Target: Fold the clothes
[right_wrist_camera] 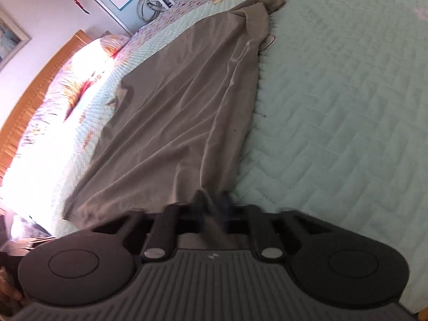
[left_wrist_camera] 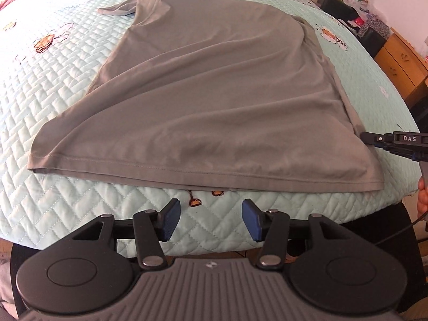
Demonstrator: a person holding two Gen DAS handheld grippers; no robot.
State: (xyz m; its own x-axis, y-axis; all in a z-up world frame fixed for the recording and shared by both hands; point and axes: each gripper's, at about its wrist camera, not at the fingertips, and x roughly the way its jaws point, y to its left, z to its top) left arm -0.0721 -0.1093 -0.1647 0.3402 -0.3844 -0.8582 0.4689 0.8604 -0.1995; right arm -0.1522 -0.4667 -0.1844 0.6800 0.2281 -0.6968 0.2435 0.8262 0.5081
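A grey-green T-shirt point(left_wrist_camera: 214, 85) lies spread on a quilted mint bedspread point(left_wrist_camera: 53, 85), its hem toward me and a sleeve at the far left. My left gripper point(left_wrist_camera: 210, 220) hangs open just short of the hem, with nothing between its blue pads point(left_wrist_camera: 169, 220). In the left wrist view my right gripper point(left_wrist_camera: 366, 137) comes in from the right and pinches the shirt's side edge. In the right wrist view that gripper point(right_wrist_camera: 214, 203) is shut on a bunched fold of the T-shirt point(right_wrist_camera: 187, 112), and the cloth runs away from it in long creases.
The bed's near edge curves below the hem point(left_wrist_camera: 240, 240). A wooden dresser point(left_wrist_camera: 401, 56) and dark boxes stand to the right of the bed. A wooden headboard point(right_wrist_camera: 34, 93) and a sunlit pillow point(right_wrist_camera: 67, 85) are at the left. A hand point(left_wrist_camera: 422, 198) shows at the right edge.
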